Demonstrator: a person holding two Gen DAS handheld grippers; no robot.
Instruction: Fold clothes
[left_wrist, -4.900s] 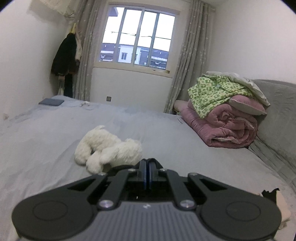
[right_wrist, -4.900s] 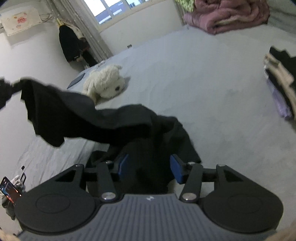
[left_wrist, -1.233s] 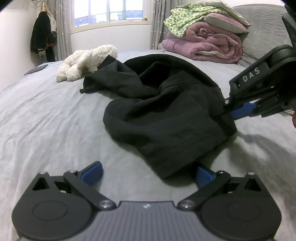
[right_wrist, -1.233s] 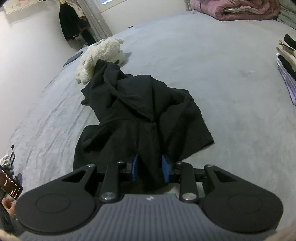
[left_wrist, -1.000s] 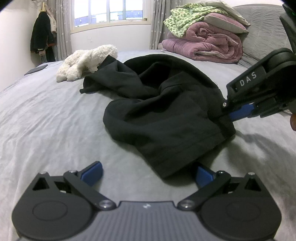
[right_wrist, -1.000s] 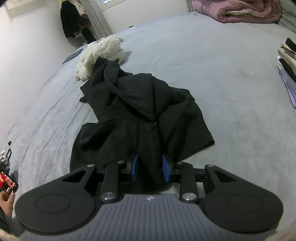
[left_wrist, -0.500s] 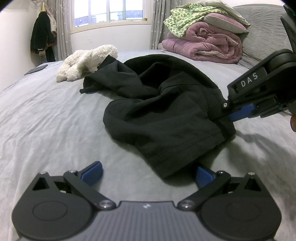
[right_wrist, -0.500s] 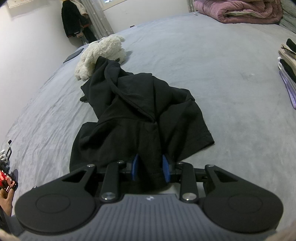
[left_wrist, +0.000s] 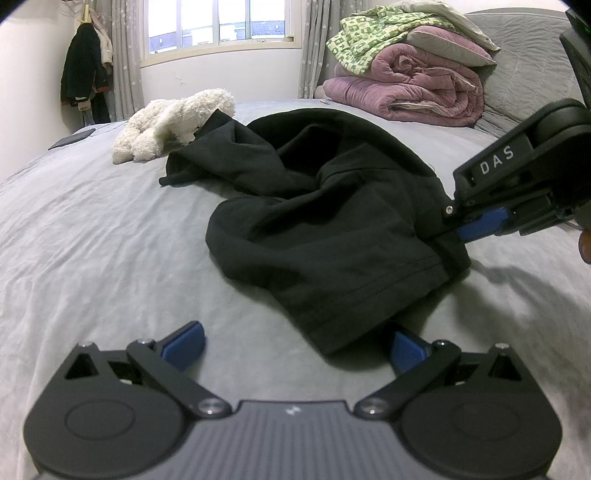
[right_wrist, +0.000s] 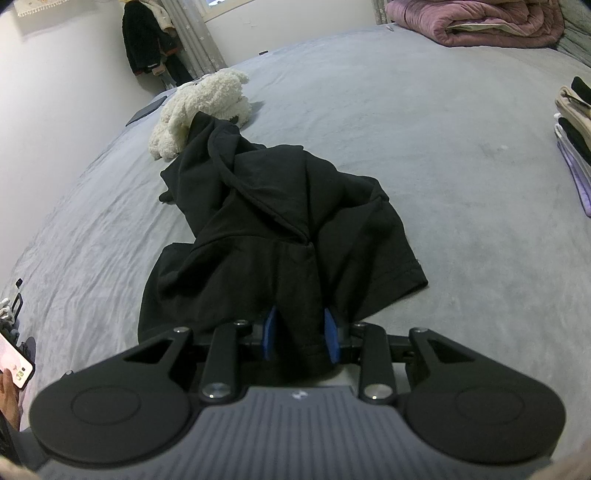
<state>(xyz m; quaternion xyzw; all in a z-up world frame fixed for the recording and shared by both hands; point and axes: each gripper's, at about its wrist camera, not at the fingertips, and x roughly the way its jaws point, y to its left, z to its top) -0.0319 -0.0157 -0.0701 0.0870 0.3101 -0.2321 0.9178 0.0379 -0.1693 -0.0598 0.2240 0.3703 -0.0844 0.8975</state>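
Crumpled black fabric garment (left_wrist: 325, 221) on grey bed sheet (left_wrist: 92, 240), far end against fluffy white plush toy (left_wrist: 173, 122).
Right gripper (right_wrist: 299, 338) clamped on bunched near edge; left gripper (left_wrist: 295, 343) spread wide, hem corner between blue pads (left_wrist: 184, 343), untouched.

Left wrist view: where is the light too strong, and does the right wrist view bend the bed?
Left wrist view: the window is overexposed; the black garment loses fold detail. Right wrist view: fisheye curves the grey bed, corners dark.
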